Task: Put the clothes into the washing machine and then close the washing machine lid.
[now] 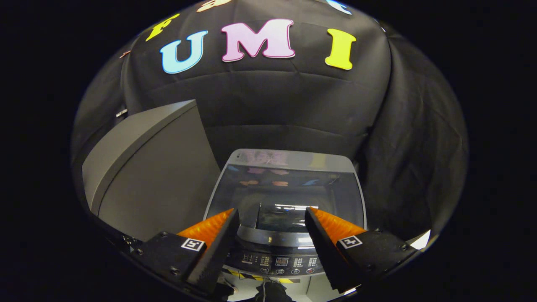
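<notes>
I hold the gripper (pixel 272 218) above the front of the washing machine (pixel 285 226), its fingers spread wide with nothing between them; through the gap I see the control panel (pixel 282 261) just below and the glass lid (pixel 289 188) beyond; the lid appears to lie flat over the tub, though reflections on the glass make it hard to be sure, and I cannot make out any clothes inside or anywhere near the fingers; something dark sits just under the fingers at the machine's front edge, too cut off to name. The risks, as I judge them: if the clothes are not yet in, I could reach for the lid out of order; if I come down carelessly the fingertips may strike the glass or press a button on the panel; the glossy lid gives little purchase, so open fingers could slide off its edge; the grey cabinet (pixel 151 167) close alongside the machine leaves scant room for a sideways swing.
</notes>
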